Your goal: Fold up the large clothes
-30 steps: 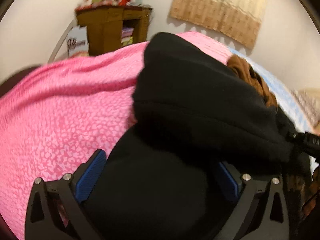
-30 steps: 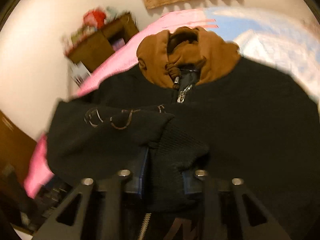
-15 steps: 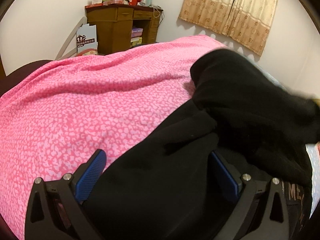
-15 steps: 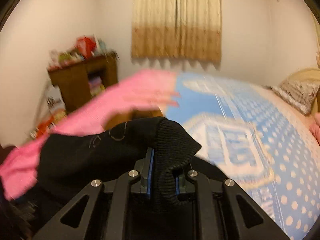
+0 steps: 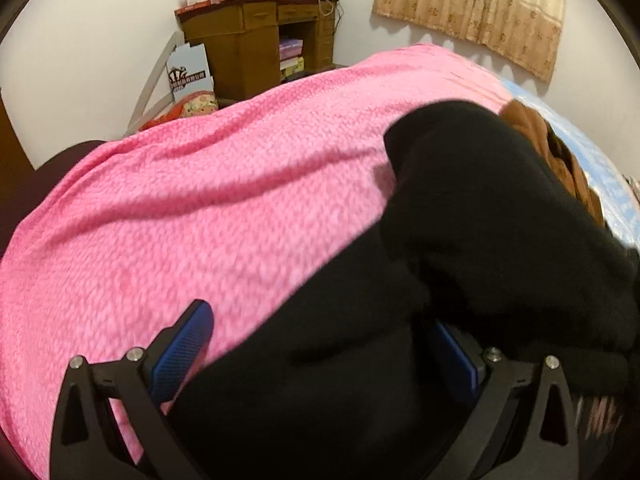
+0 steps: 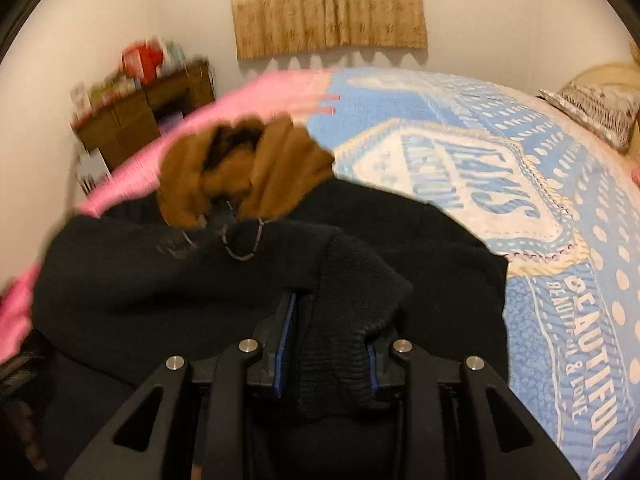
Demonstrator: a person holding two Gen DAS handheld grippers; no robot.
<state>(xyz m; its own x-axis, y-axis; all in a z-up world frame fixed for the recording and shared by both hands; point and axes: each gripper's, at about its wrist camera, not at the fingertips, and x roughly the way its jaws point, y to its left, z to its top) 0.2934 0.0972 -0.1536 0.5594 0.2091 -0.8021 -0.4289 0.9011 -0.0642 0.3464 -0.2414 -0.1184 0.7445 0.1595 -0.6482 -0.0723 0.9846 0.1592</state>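
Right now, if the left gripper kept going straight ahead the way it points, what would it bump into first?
The left gripper is open with the black hoodie already lying between its fingers, so it would probably push first into that hoodie's bunched fold just ahead. The pink blanket lies beyond, though depth is hard to judge.

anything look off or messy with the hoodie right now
Nothing damaged. The black hoodie lies rumpled, its brown hood bunched. The right gripper pinches the ribbed cuff, sleeve draped across the body. The left gripper is open.
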